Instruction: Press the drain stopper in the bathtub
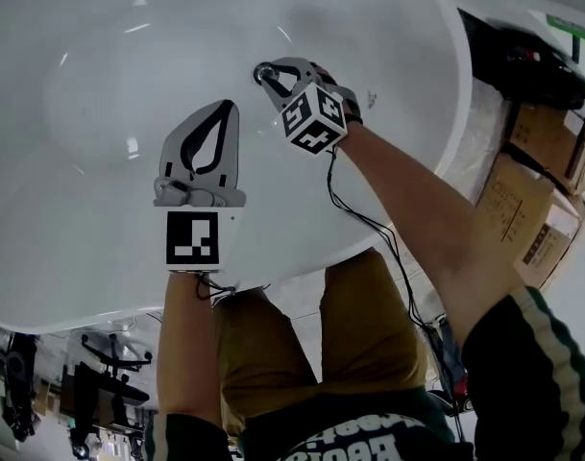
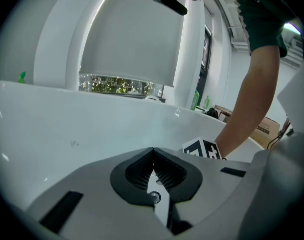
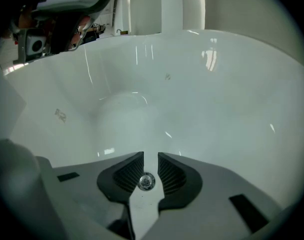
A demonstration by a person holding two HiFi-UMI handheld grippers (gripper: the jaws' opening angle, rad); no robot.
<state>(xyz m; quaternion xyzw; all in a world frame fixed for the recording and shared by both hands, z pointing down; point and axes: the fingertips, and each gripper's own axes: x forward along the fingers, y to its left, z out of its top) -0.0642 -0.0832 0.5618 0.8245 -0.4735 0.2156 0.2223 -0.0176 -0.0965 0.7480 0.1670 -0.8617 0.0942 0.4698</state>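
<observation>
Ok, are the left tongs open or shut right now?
Shut: in the left gripper view the left tongs have their ribbed inner faces touching at the tips, with nothing held between them.

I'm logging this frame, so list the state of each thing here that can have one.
left tongs: shut, holding nothing, hanging over the bathtub.
right tongs: slightly apart, gripping nothing, tips down at the drain.
drain stopper: seated in the bathtub floor at the right tongs' tips; cannot tell whether it is pressed.
bathtub: no water showing.

right tool (image 1: 266, 75) at drain stopper (image 1: 259, 68) in bathtub (image 1: 81, 113) | left tool (image 1: 229, 107) left, nearer | boxes (image 1: 523, 209) right
</observation>
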